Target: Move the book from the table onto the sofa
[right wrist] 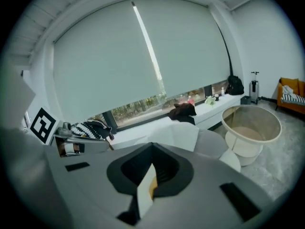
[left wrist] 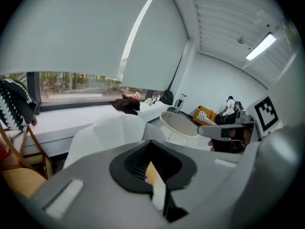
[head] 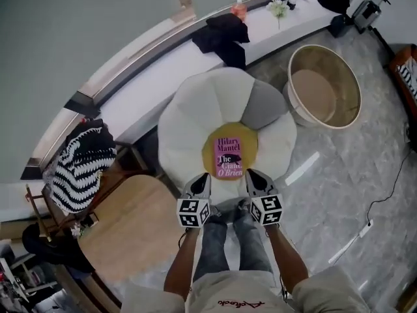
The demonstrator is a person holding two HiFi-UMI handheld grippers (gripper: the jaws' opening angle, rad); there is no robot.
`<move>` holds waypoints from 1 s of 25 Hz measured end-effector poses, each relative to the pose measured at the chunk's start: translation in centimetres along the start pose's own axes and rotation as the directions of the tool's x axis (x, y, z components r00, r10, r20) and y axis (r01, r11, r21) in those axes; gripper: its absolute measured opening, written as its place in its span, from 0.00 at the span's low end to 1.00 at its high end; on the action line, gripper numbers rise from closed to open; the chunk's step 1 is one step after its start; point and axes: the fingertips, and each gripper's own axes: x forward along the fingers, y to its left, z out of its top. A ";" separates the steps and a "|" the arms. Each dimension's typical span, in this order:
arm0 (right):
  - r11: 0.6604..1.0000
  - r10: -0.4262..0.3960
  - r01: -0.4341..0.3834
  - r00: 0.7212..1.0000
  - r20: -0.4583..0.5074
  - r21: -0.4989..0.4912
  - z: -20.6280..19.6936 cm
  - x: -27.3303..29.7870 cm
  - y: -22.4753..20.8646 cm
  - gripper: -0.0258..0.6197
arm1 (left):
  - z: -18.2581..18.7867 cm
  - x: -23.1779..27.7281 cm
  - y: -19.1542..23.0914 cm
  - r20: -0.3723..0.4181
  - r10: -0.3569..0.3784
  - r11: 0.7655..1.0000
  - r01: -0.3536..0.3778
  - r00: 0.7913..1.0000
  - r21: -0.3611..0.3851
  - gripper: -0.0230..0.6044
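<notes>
The book (head: 229, 157), a pink paperback with dark lettering, is seen lying flat and face up on the round yellow centre of the sofa (head: 189, 126), a soft flower-shaped cushion seat made of padded white petals and one grey petal. The left gripper (head: 199, 185) and the right gripper (head: 258, 182) are held just off the near edge of the seat, either side of the book and apart from it; both are clenched with nothing gripped, the jaws being pressed together in each gripper view. Open marbled floor (head: 339, 175), glossy and grey, is left to the right of the sofa, crossed only by a thin cable (head: 384, 201). The left side is hemmed in by a round wooden table (head: 130, 220) with a smooth pale top and by a black-and-white striped knit (head: 81, 168) hung beside it. The far side is closed off by a long white window ledge (head: 163, 77), on which a crumpled black cloth (head: 221, 34) is laid. A round, high-walled tub (head: 326, 87) is set near the grey petal. An orange armchair (left wrist: 206, 116) and a ceiling light strip (left wrist: 261, 46) are shown only in the left gripper view, and a broad pale roller blind (right wrist: 133, 61) is shown best in the right gripper view.
</notes>
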 end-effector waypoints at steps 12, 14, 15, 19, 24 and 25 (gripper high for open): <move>0.995 -0.003 0.021 0.983 0.182 -0.098 13.1 -10.7 4.2 0.05 | 13.6 -11.2 -4.7 0.207 0.006 0.999 -0.016 0.978 0.048 0.05; 0.994 -0.006 0.028 0.978 0.207 -0.105 14.4 -12.5 4.7 0.05 | 14.9 -12.8 -5.3 0.235 0.007 0.998 -0.023 0.972 0.064 0.05; 0.993 -0.007 0.032 0.976 0.219 -0.112 14.9 -13.2 4.9 0.05 | 15.4 -13.4 -5.5 0.248 0.007 0.997 -0.026 0.969 0.073 0.05; 0.990 -0.019 0.055 0.963 0.269 -0.127 17.2 -15.0 5.0 0.05 | 17.4 -15.3 -6.0 0.289 0.013 0.995 -0.041 0.957 0.092 0.05; 0.986 -0.032 0.081 0.949 0.313 -0.145 18.9 -16.9 4.4 0.05 | 18.9 -16.8 -6.3 0.325 0.019 0.992 -0.059 0.945 0.113 0.05; 0.985 -0.034 0.085 0.946 0.322 -0.147 19.3 -17.0 4.2 0.05 | 19.5 -16.9 -6.2 0.335 0.021 0.991 -0.064 0.942 0.117 0.05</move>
